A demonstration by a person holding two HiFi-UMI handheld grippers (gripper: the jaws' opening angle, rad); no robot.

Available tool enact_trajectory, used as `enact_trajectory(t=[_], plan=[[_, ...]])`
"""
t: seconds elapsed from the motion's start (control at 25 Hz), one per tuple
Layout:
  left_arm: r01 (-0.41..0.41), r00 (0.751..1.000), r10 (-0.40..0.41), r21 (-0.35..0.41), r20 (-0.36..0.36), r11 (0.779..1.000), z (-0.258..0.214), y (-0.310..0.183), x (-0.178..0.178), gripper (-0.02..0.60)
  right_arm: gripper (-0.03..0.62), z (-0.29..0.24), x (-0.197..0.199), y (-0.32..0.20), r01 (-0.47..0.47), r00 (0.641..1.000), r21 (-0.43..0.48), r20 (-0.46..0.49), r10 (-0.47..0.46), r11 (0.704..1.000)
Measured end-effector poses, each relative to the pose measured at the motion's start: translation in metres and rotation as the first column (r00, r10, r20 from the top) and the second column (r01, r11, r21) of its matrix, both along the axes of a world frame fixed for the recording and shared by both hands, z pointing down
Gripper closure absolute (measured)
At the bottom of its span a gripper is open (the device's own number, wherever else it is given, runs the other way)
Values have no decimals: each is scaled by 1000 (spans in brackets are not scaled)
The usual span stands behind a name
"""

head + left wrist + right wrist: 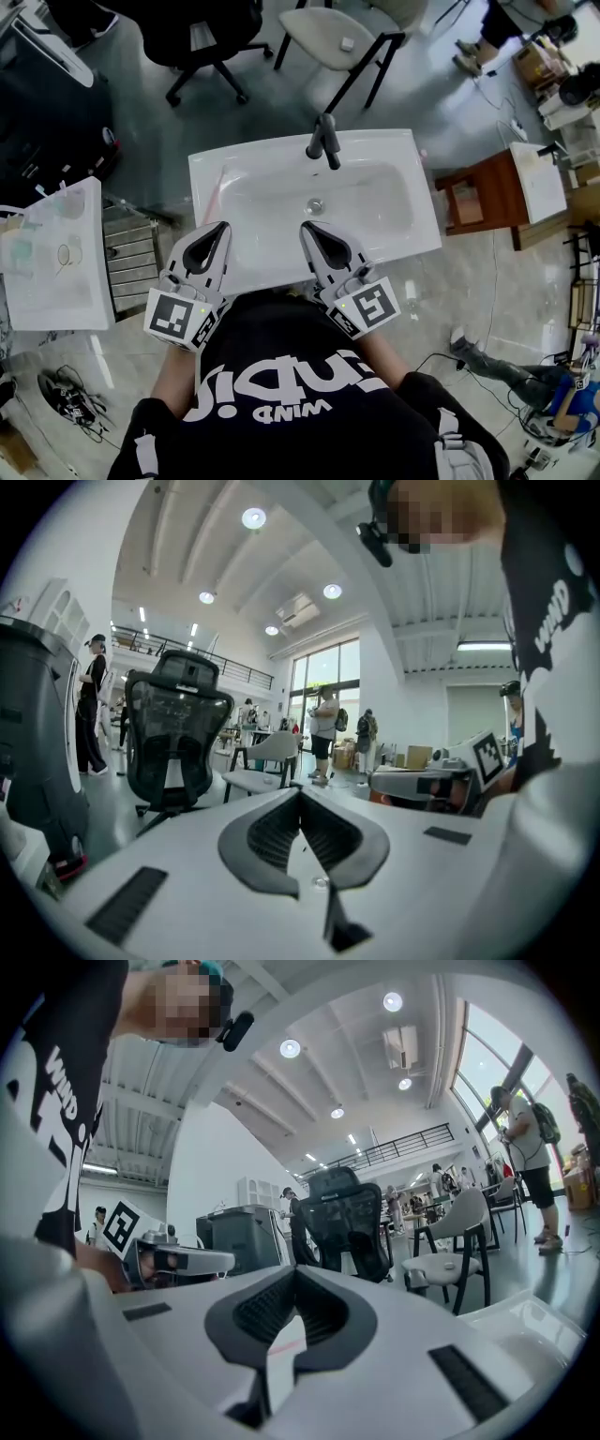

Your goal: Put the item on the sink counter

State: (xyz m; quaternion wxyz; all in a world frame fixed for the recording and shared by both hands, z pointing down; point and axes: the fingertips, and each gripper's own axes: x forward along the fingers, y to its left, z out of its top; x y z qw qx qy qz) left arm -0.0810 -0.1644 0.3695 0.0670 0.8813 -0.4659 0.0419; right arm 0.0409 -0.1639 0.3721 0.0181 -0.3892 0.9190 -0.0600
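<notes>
both shut tight, nothing held: left gripper (222, 229) and right gripper (307, 229) sit at the sink (417, 239) near rim. a thin pink item (214, 199) lies on the left bench ledge, just beyond the left gripper. placing looks done to me; next i only need to back clear.

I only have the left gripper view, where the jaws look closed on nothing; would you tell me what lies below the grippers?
Observer: The head view shows a white sink right below, with the left gripper pointing over its front rim.
Operator: Thank you. Is the right gripper holding anything?
Observer: No. The right gripper has its jaws together with nothing between them.
Operator: And where is the faucet?
Observer: The dark faucet stands at the middle of the sink's back rim, ahead of both grippers.
</notes>
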Motion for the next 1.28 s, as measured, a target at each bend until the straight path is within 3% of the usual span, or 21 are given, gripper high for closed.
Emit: enact_trajectory(t=[0.16, 0.4, 1.28], plan=[[-13, 1000, 12, 110, 14, 994, -12, 15, 2, 561, 576, -6, 2, 7, -3, 1000, 33, -13, 3, 999], [1, 1000, -2, 160, 3, 987, -12, 17, -1, 561, 576, -1, 6, 6, -20, 999, 51, -27, 21, 998], [15, 999, -10, 126, -41, 992, -6, 22, -7, 561, 576, -5, 4, 16, -37, 998, 81, -44, 41, 996]])
